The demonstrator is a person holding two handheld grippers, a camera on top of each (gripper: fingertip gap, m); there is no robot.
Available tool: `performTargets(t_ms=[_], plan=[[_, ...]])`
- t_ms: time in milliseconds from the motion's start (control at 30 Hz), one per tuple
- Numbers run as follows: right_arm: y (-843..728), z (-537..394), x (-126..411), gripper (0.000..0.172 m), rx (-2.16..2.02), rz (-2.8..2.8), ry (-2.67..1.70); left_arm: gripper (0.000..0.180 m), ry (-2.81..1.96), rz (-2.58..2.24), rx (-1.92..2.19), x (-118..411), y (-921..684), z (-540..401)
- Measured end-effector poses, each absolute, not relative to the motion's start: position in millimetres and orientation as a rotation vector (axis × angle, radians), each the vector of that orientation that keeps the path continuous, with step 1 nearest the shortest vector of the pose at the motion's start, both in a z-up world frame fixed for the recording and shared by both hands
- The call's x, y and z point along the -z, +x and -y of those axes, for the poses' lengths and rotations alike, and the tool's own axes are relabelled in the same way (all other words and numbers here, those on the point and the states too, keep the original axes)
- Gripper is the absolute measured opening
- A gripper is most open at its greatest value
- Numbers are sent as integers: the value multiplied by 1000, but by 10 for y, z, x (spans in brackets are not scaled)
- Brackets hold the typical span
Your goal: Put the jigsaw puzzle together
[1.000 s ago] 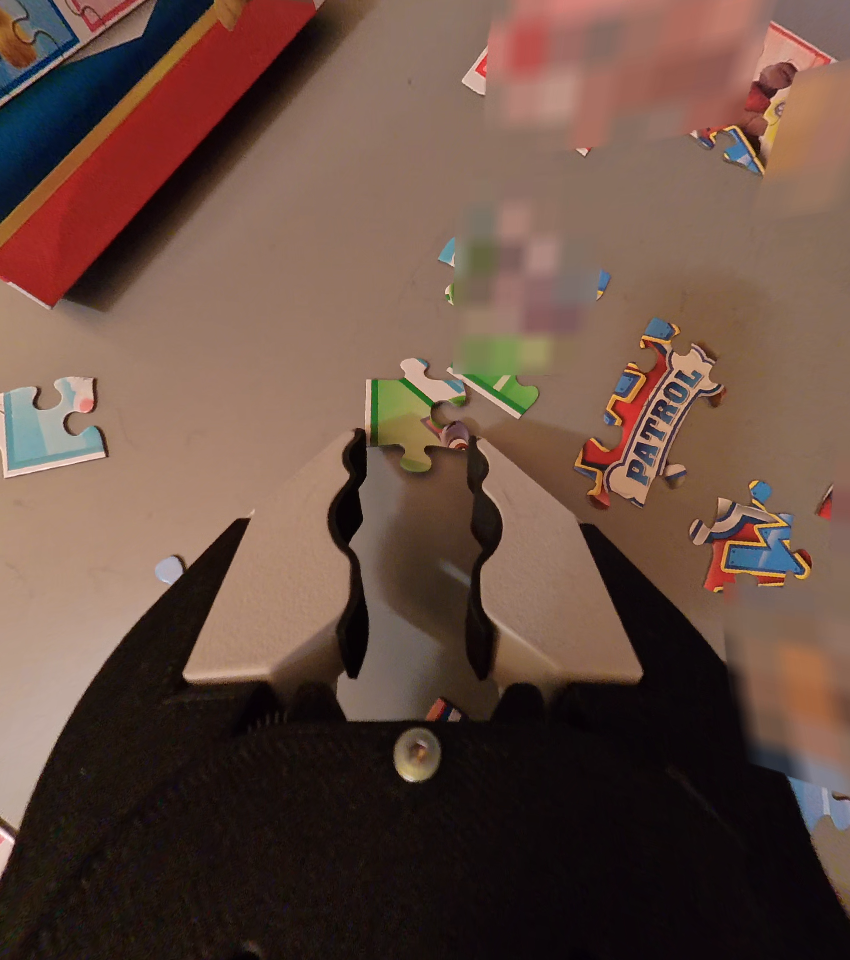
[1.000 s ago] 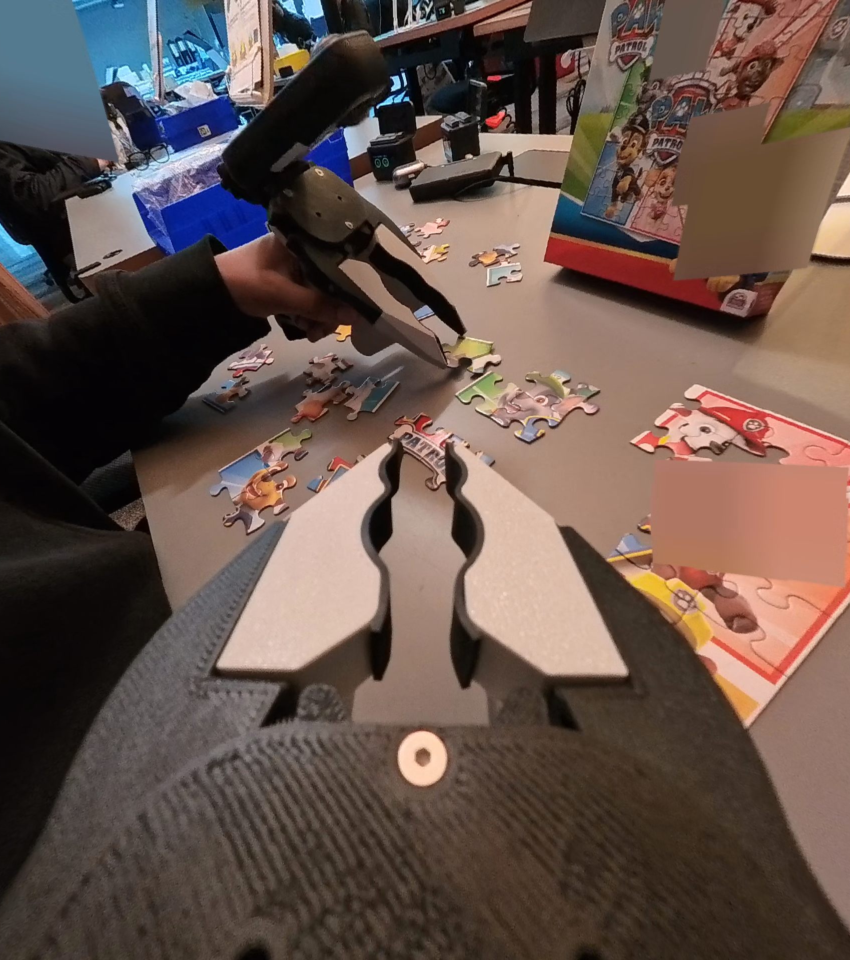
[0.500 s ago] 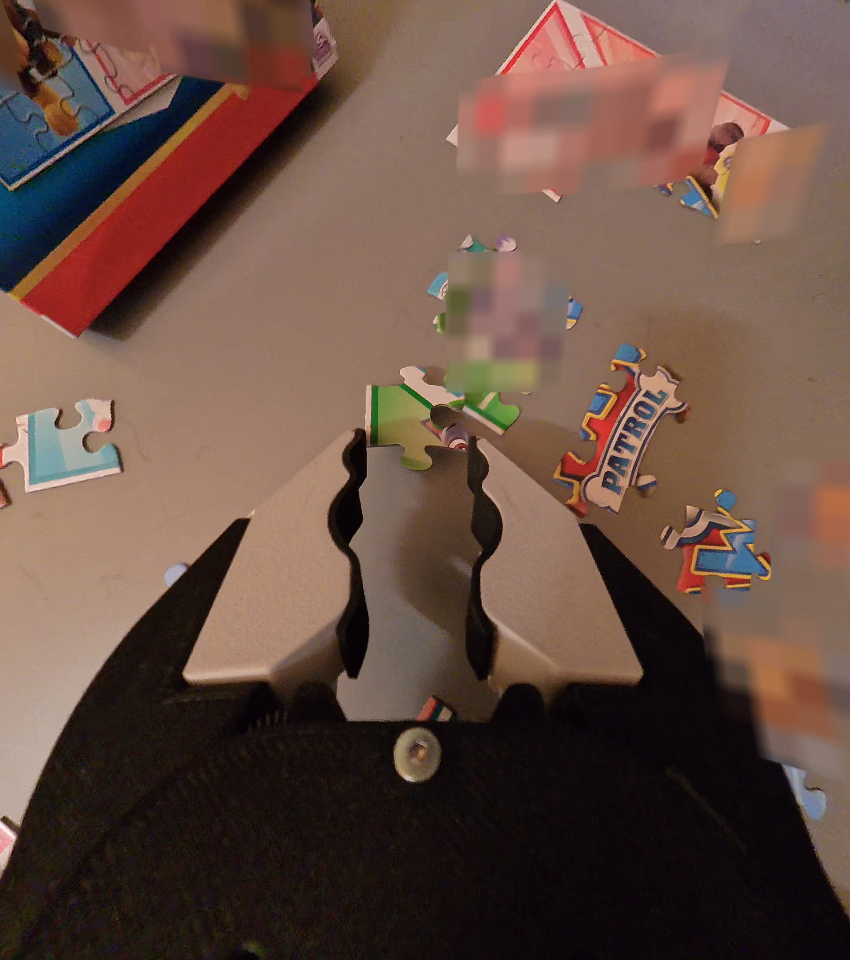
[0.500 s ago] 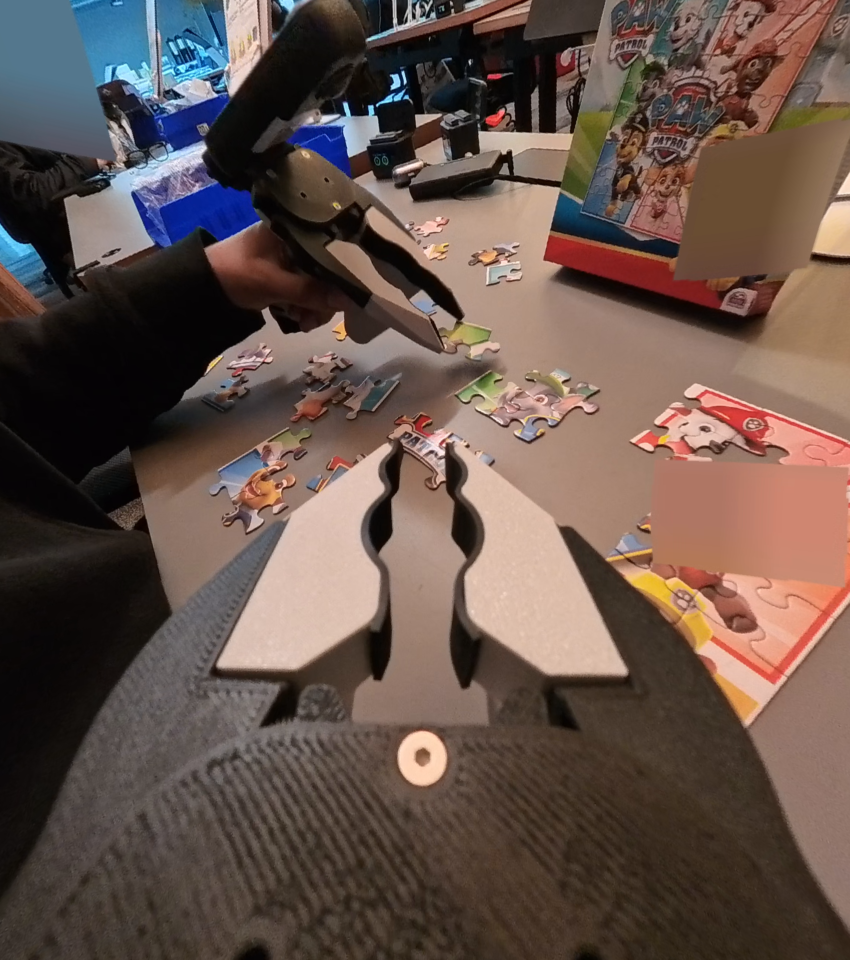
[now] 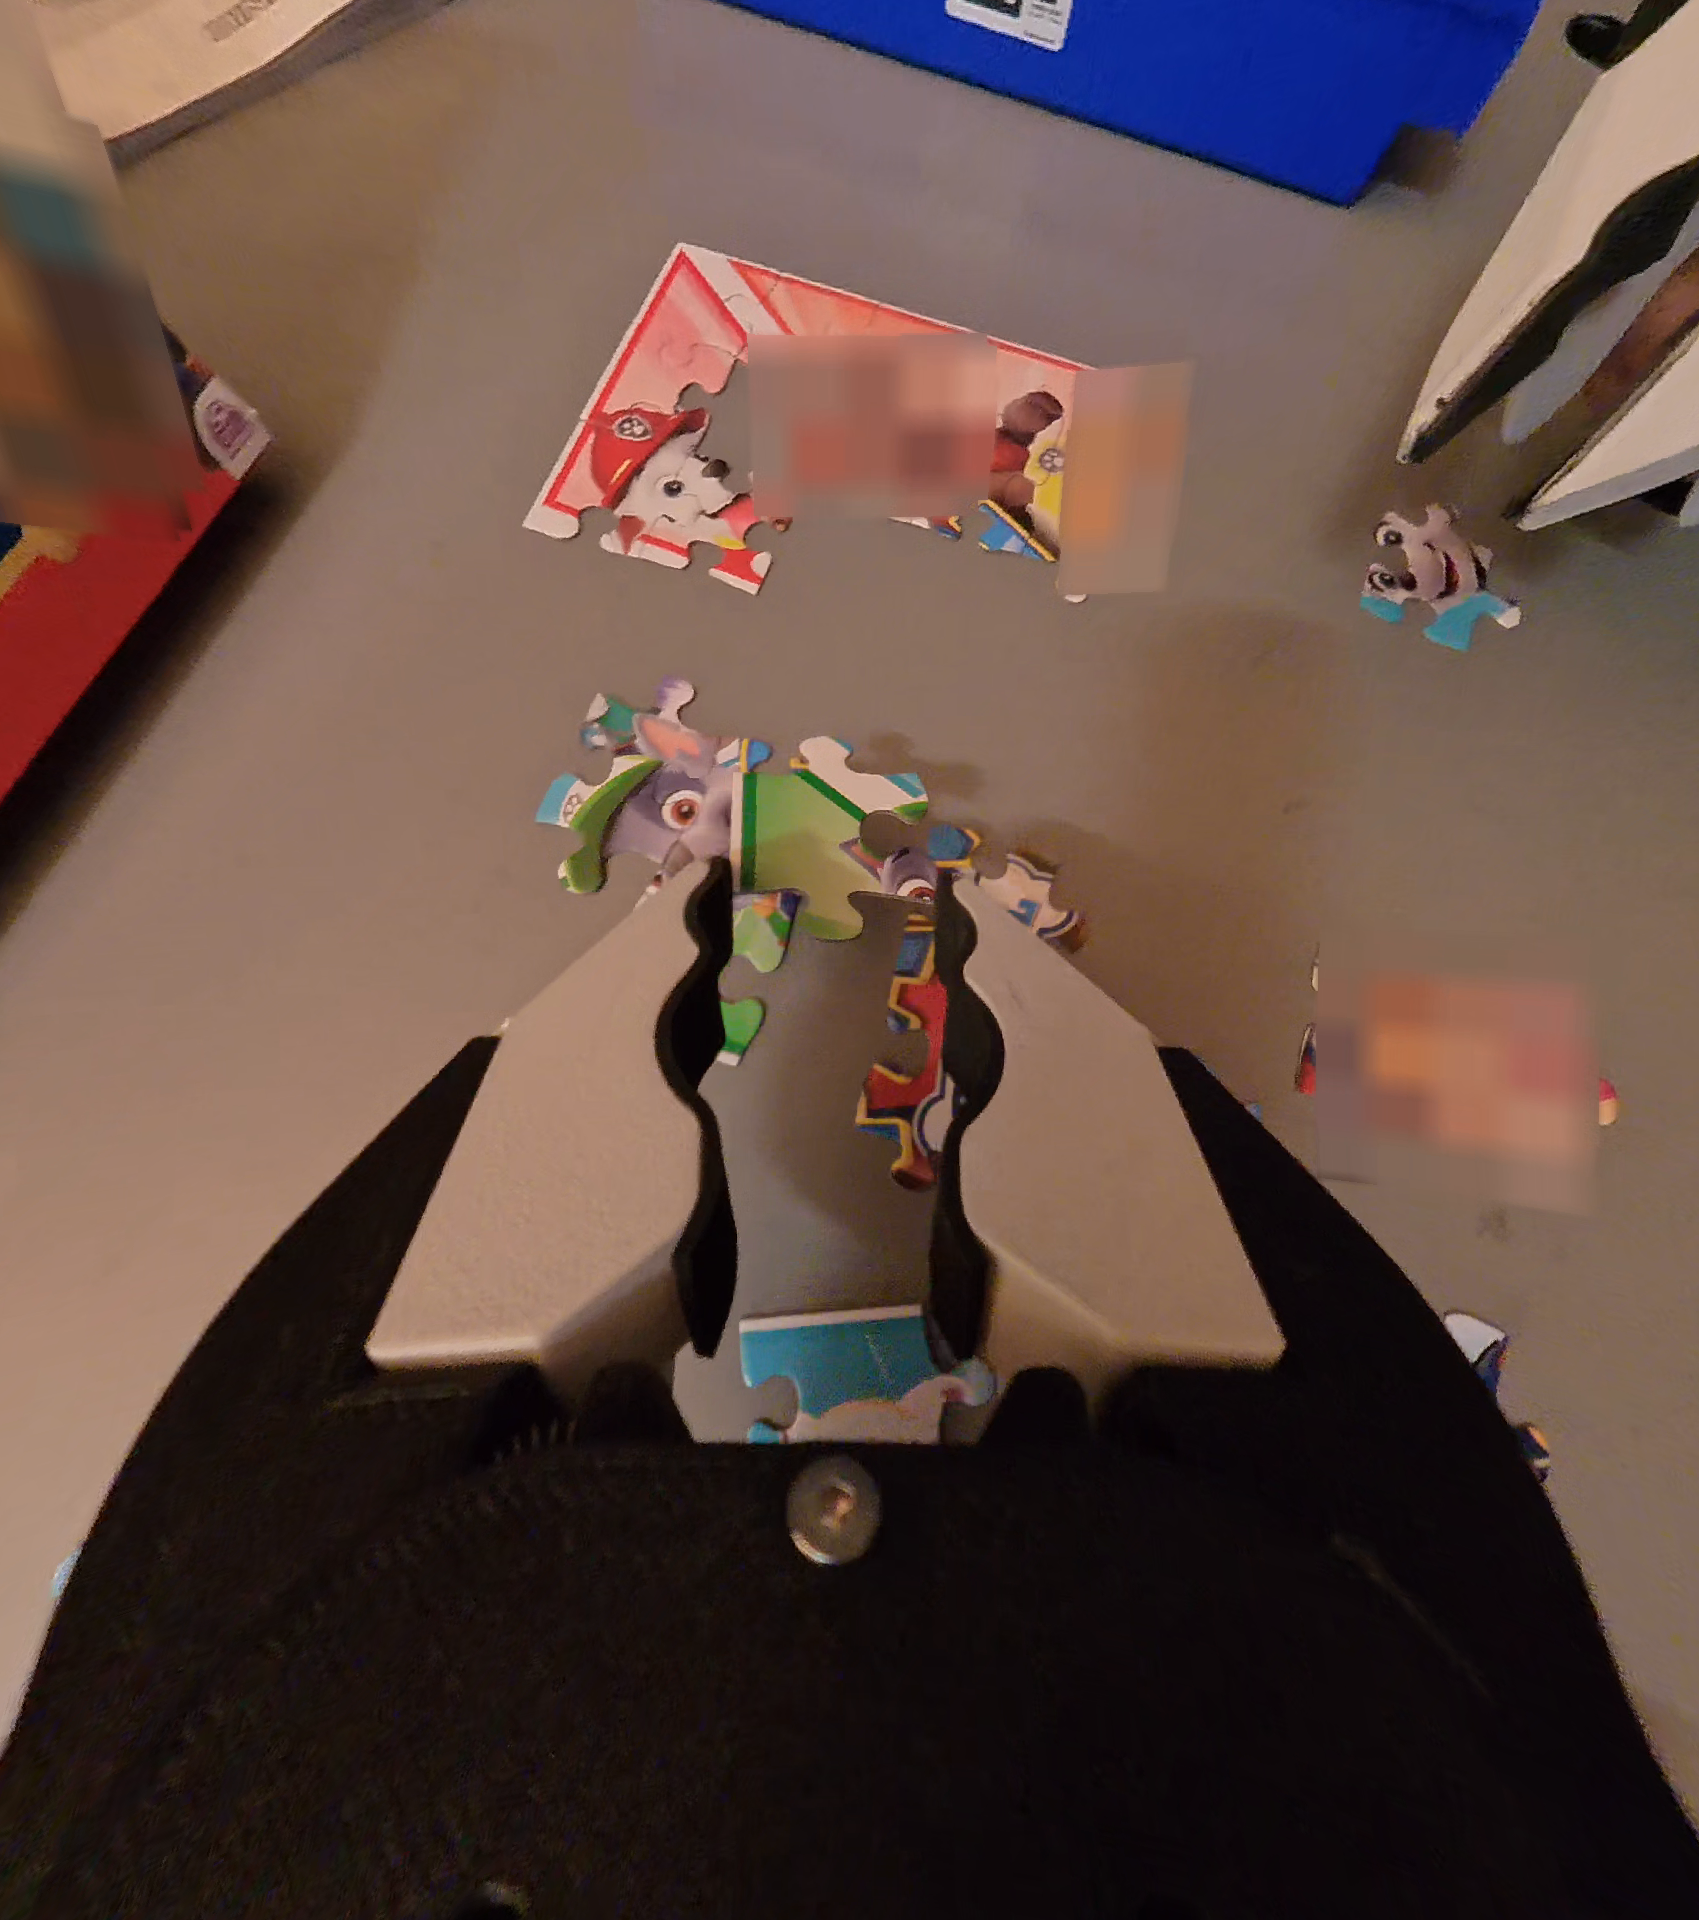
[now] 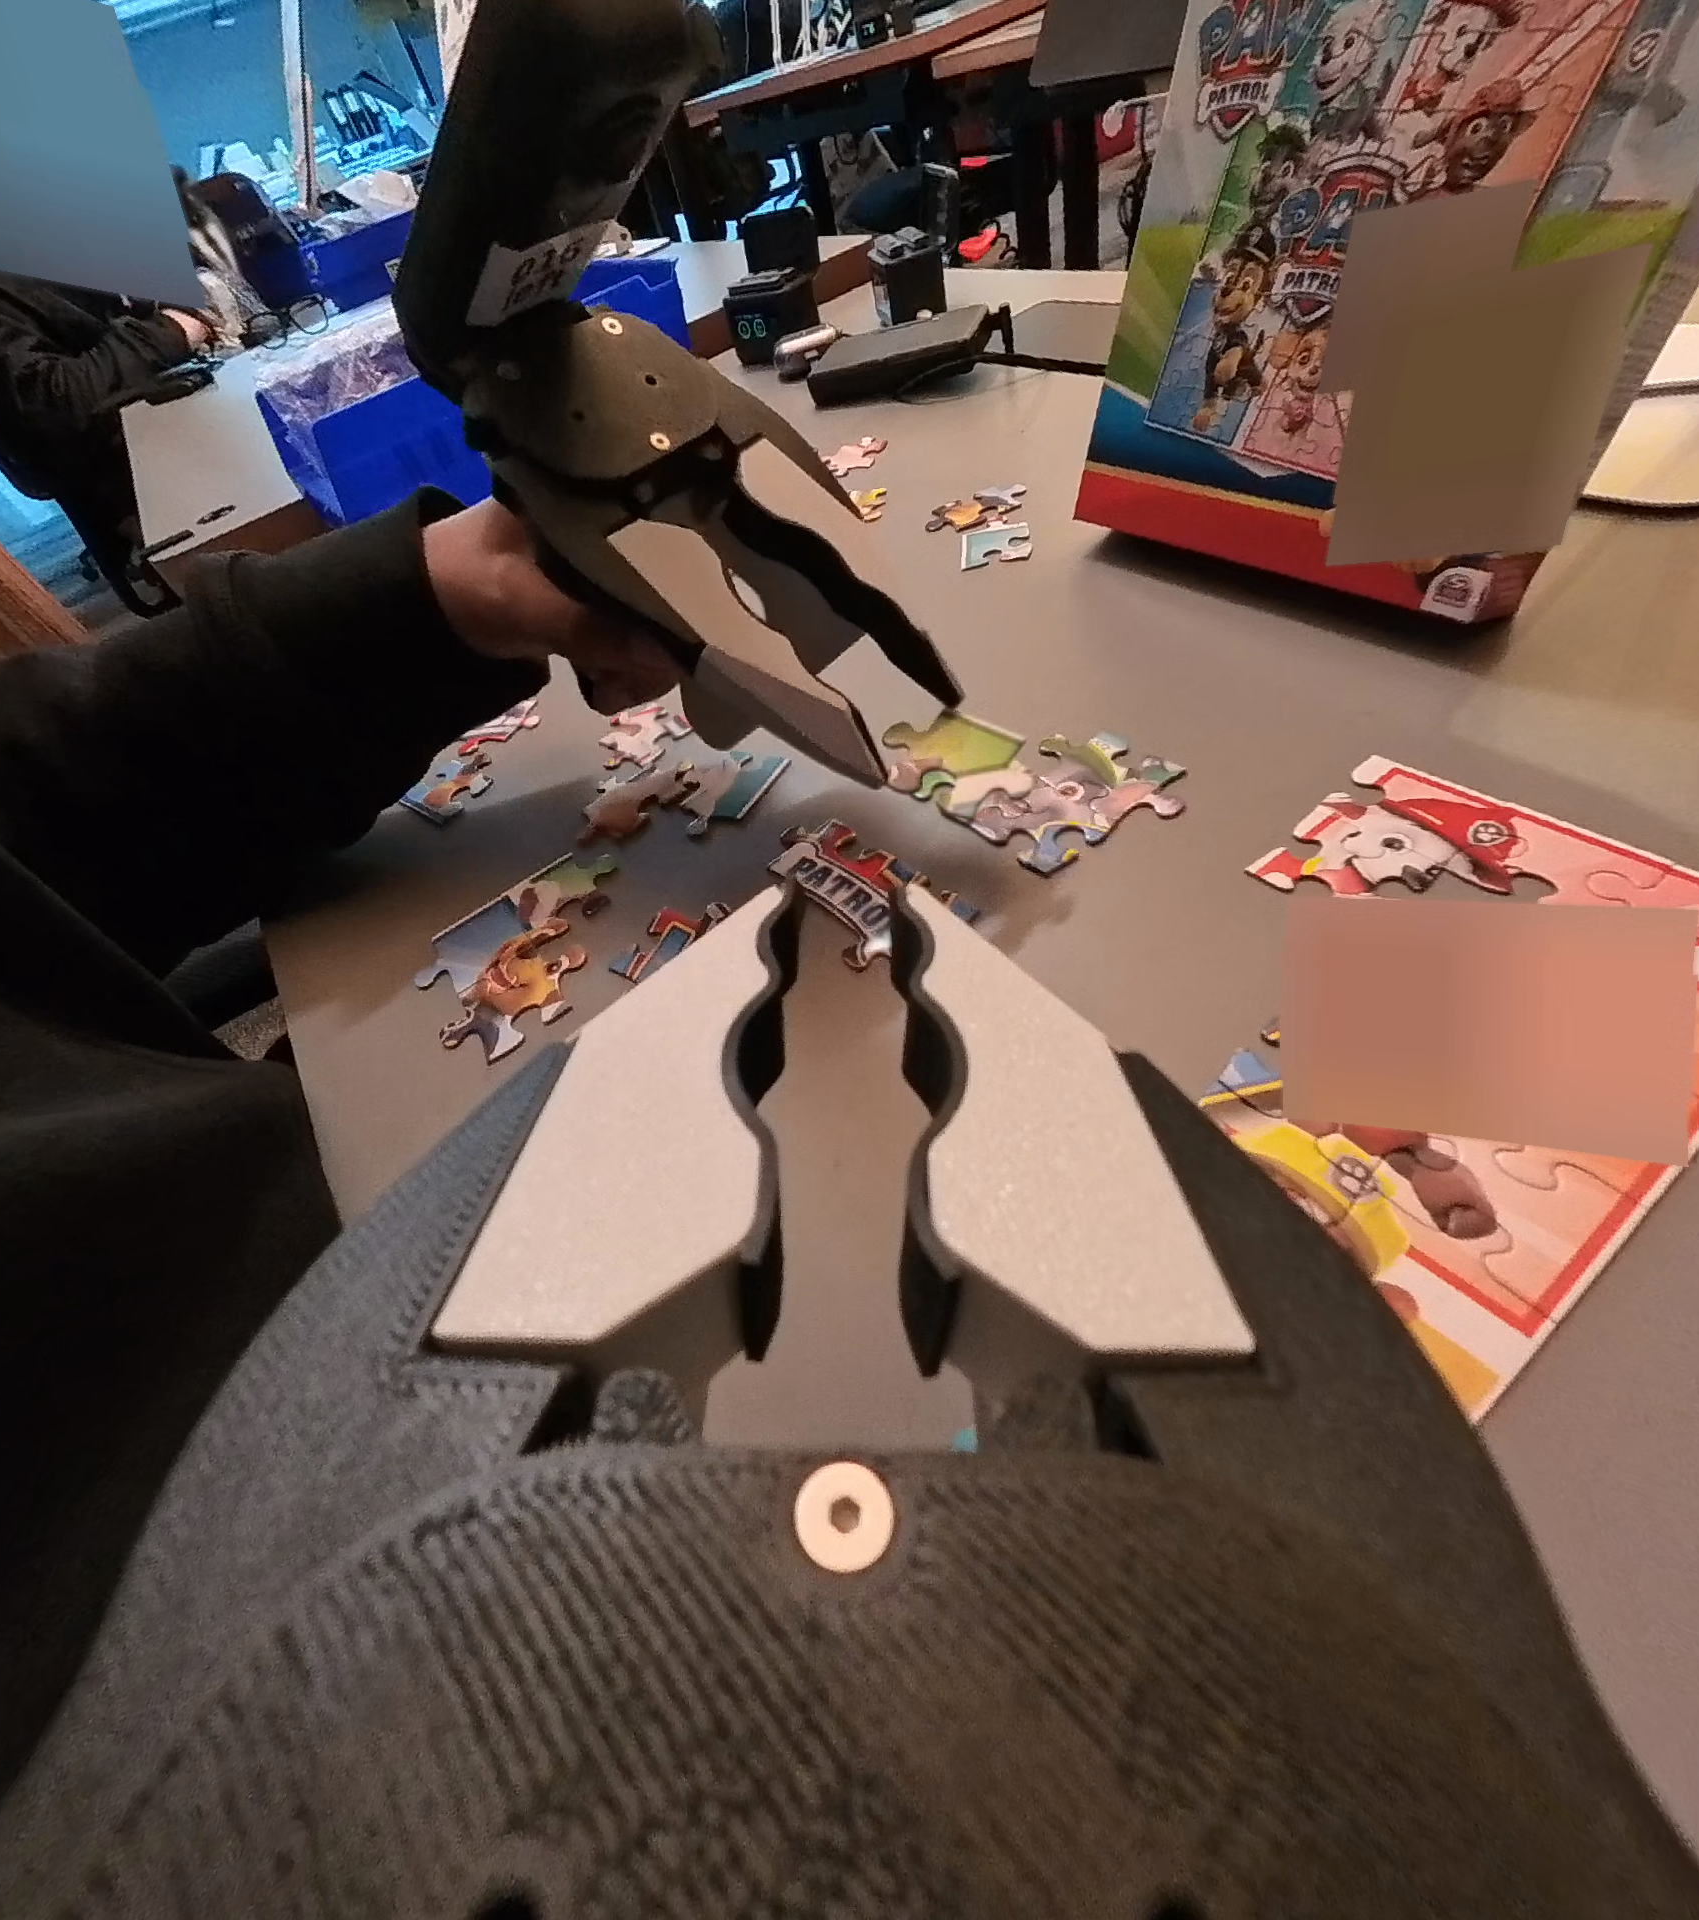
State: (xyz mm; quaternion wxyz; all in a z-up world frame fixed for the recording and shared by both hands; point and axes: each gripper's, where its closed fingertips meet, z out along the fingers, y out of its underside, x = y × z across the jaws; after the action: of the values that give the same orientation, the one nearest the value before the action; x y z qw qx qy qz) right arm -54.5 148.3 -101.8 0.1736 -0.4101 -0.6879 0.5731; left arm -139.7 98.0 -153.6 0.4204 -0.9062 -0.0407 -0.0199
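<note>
My left gripper [image 5: 829, 894] is shut on a green puzzle piece [image 5: 803, 831], one fingertip on each side edge. It holds the piece low over the grey table [image 5: 357, 727], right against a small joined cluster of pieces with a grey pup [image 5: 658, 805]. The right wrist view shows this gripper [image 6: 918, 743], the green piece [image 6: 970, 743] and the cluster [image 6: 1084, 805] side by side. My right gripper [image 6: 845, 904] is open with nothing between its fingers, above the table. A red and blue banner piece [image 6: 824, 868] lies beyond its tips. The right gripper also shows in the left wrist view [image 5: 1468, 483].
A partly assembled red-bordered puzzle [image 6: 1551, 862] lies to the right, also in the left wrist view [image 5: 679, 436]. The puzzle box [image 6: 1292, 312] stands behind. Several loose pieces [image 6: 512, 956] lie at left, a dog-face piece [image 5: 1432, 577] near the right gripper. A blue bin [image 5: 1188, 73] stands beyond. One gripper's finger ends stand about 12 centimetres off the other's.
My left gripper has carried the green piece forward across the table, from beside the loose pieces to the grey-pup cluster. The piece kept its place between the fingertips. The right gripper has not moved.
</note>
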Motion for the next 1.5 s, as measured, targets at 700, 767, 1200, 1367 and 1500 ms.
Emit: performTargets(t_ms=[700,767,1200,1367,1500], plan=[[-541,-1500,1040,15,-1631,1951,-1169,36,-2251,45,84,1510,-1278,-1040],[-542,-1500,1039,15,-1631,1950,-1168,36,-2252,44,86,1511,-1275,-1039],[-545,-1496,1046,15,-1630,1954,-1170,36,-2266,58,68,1541,-1353,-985],[-543,-1508,1046,15,-1627,1950,-1173,36,-2264,69,39,1485,-1479,-976],[-542,-1529,1043,15,-1629,1943,-1178,36,-2268,80,12,1476,-1566,-955]])
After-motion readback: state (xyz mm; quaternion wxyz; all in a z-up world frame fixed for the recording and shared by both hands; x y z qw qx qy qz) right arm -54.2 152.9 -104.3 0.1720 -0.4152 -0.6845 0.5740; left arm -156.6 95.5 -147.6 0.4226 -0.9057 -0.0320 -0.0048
